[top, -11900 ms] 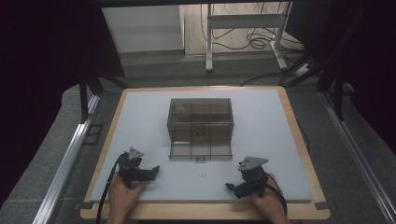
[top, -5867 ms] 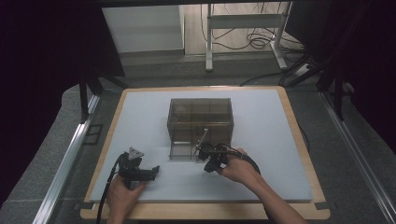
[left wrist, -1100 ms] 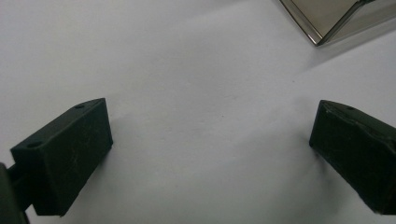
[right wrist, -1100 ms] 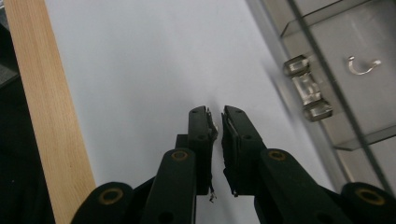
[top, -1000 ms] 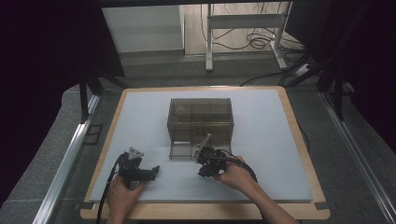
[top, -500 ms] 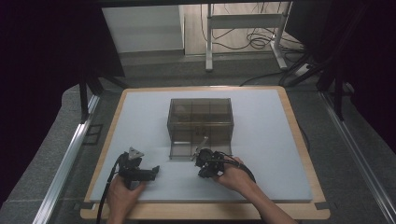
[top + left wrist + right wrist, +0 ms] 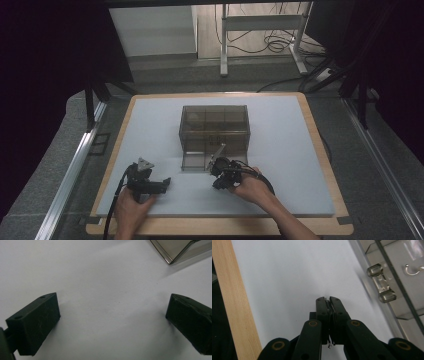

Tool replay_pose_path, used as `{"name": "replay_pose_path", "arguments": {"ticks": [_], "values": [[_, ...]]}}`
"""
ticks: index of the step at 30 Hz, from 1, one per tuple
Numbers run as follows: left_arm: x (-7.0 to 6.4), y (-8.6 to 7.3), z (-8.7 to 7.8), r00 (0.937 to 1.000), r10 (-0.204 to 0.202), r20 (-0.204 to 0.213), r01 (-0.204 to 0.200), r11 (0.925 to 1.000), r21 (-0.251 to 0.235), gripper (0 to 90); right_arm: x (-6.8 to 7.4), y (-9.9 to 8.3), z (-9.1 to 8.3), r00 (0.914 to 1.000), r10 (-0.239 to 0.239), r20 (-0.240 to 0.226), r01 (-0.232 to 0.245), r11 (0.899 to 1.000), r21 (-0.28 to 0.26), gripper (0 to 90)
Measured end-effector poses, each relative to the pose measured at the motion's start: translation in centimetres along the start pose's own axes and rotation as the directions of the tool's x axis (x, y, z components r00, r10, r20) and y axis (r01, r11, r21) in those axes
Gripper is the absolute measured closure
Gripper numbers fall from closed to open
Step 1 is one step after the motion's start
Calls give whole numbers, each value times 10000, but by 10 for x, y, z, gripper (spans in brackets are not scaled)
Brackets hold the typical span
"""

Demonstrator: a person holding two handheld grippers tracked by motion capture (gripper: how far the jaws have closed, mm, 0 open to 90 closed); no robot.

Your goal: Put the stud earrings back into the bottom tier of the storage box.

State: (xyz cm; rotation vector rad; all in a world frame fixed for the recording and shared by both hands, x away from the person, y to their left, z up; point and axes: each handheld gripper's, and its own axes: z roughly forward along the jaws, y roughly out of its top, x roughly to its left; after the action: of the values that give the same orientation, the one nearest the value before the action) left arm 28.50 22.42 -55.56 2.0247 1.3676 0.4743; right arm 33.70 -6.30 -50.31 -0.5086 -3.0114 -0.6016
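High view: I am working at a smoked, see-through drawer box [image 7: 214,131] that is standing near the middle of the white surface [image 7: 300,165]. My right gripper [image 7: 218,172] is sitting just in front of the box's lower front, close to a drawer that appears to be pulled out or hanging open there; I cannot tell whether it is touching. My left gripper [image 7: 162,183] is resting well apart, near the front left of the surface, held in my left hand [image 7: 131,202].

Right gripper view: my jaws are pressing together with nothing visible between them, their tips pointing across bare white surface. The clear handle [image 7: 381,283] of the drawer front is lying off to one side of the tips, near but not between them. A small hook-shaped item [image 7: 411,269] is showing through the clear wall.

Left gripper view: my jaws are spreading wide over bare surface, holding nothing; a corner of the box [image 7: 175,250] is showing at the upper edge.

Risk, as I judge it: with the jaws closed and offset from the handle, any push forward would be striking the clear front rather than catching the handle, and the light box could be sliding or tipping since my left gripper is not bracing it. Opening too late, or approaching at this slant, could be making the tips skid off the smooth, rounded handle.
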Motion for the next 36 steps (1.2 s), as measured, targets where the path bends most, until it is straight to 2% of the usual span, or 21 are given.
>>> {"name": "replay_pose_path", "arguments": {"ticks": [8, 24, 31, 36], "values": [[0, 0, 0, 10000, -4, 2, 4, 10000, -16, 0, -2, 4, -10, 10000, -22, 67, 23, 10000, -34, 851], [0, 0, 0, 10000, -4, 0, 4, 10000, -7, 0, -17, 7, -33, 9990, 367, 271, -341, 9954, -894, 849], [0, 0, 0, 10000, -1, 1, 1, 10000, -4, 0, -29, 10, -42, 9949, 736, 687, -636, 9883, -1388, 848], [0, 0, 0, 10000, -34, 6, 34, 10000, -3, 0, -37, 13, -41, 9917, 945, 875, -800, 9845, -1562, 847]]}}
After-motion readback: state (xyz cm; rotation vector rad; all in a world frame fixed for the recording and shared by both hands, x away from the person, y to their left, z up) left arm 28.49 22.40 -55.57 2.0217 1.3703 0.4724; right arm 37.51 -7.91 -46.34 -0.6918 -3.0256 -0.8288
